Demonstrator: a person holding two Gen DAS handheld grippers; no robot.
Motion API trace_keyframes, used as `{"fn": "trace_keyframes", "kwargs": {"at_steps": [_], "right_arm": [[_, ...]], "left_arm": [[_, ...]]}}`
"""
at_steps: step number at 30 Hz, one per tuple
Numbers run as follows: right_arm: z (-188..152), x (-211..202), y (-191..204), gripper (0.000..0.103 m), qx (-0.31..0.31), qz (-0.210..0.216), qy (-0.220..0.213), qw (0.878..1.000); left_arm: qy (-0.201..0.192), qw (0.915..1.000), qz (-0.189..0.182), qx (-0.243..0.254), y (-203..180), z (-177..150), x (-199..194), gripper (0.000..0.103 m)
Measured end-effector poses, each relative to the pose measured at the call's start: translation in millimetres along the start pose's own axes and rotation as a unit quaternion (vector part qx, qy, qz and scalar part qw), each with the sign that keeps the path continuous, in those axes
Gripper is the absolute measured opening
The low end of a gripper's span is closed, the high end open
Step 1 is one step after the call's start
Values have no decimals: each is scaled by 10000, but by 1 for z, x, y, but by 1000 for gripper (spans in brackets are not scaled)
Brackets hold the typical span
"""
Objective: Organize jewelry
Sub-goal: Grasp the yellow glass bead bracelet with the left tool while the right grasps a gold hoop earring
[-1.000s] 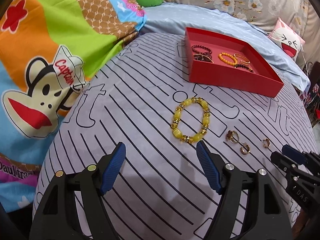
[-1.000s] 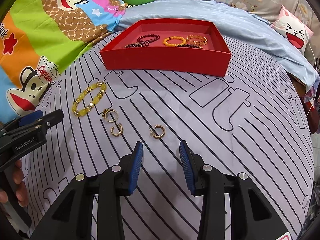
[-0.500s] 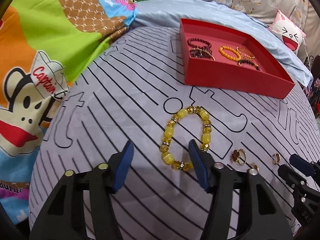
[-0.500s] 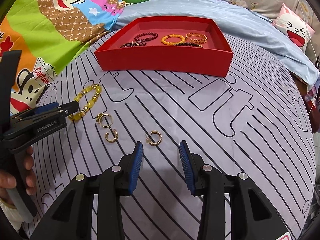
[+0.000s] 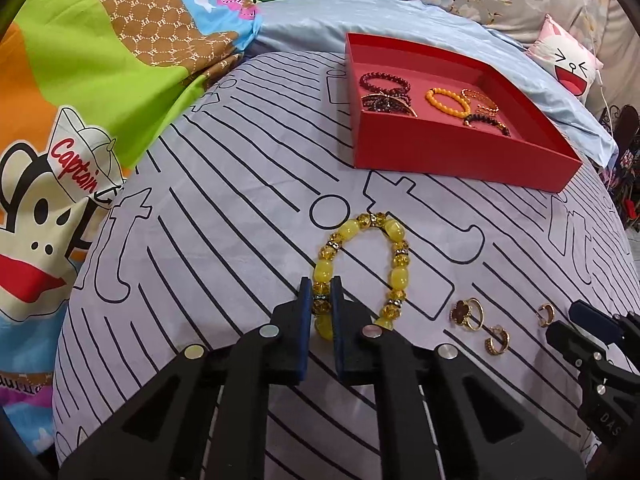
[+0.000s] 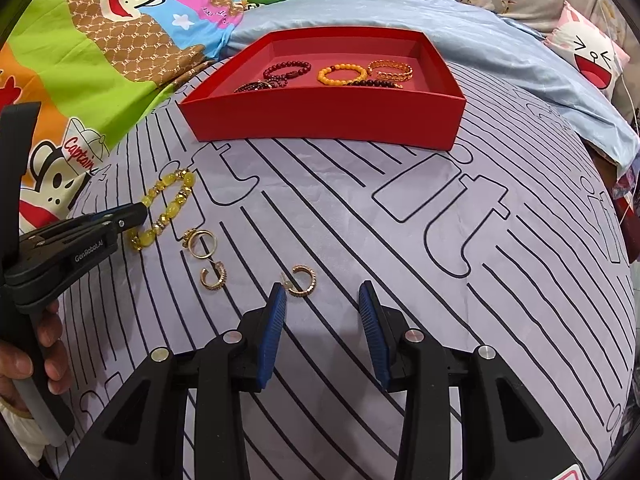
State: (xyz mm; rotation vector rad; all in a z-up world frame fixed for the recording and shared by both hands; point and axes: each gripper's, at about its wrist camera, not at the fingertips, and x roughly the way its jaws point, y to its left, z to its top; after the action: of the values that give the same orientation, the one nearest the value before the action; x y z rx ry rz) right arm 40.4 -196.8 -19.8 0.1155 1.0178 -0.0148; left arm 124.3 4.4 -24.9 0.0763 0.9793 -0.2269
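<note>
A yellow bead bracelet [image 5: 362, 240] lies on the striped grey sheet; my left gripper [image 5: 321, 286] is shut on its near-left beads. It also shows in the right wrist view [image 6: 172, 204] with the left gripper [image 6: 134, 216] on it. A gold flower ring [image 5: 467, 314] and two gold hoop earrings [image 5: 497, 341] [image 5: 545, 314] lie to the right. My right gripper [image 6: 322, 294] is open, with one hoop earring [image 6: 303, 280] just beyond its left finger. The red tray [image 6: 320, 114] at the back holds several bracelets.
A cartoon monkey blanket [image 5: 80, 100] lies to the left. A light blue cover [image 6: 500, 48] and a white cat-face cushion [image 6: 596, 60] sit behind the tray. The sheet slopes down at the right edge.
My left gripper moved forward and shut on the yellow bracelet. My right gripper stayed open and moved slightly nearer the hoop earring.
</note>
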Motion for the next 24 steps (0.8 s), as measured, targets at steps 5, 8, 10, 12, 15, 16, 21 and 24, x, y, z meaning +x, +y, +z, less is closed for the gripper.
{"fn": "trace_keyframes", "kwargs": {"at_steps": [5, 8, 10, 12, 15, 16, 21, 24], "right_arm": [[8, 0, 15, 38, -92, 171, -25, 9998], [11, 4, 30, 38, -274, 272, -25, 9992], [13, 8, 39, 38, -376, 328, -16, 9988], [16, 13, 50, 38, -471, 389, -11, 9981], [21, 18, 59, 38, -555, 469, -21, 9974], [22, 20, 62, 38, -589, 485, -34, 9971], [27, 31, 67, 38, -663, 479, 21, 9966], [27, 33, 69, 38, -736, 462, -28, 9962]], "left_arm": [[12, 10000, 23, -71, 8, -5, -3, 9], [30, 9999, 75, -96, 13, -7, -4, 9], [32, 9999, 88, -106, 15, -8, -5, 9], [34, 9999, 97, -127, 17, -10, -5, 9], [27, 9999, 106, -120, 19, -12, -6, 9], [23, 9999, 99, -121, 19, -12, -6, 9], [9, 9999, 134, -101, 19, -13, -7, 9], [7, 9999, 143, -86, 19, -13, -7, 9]]}}
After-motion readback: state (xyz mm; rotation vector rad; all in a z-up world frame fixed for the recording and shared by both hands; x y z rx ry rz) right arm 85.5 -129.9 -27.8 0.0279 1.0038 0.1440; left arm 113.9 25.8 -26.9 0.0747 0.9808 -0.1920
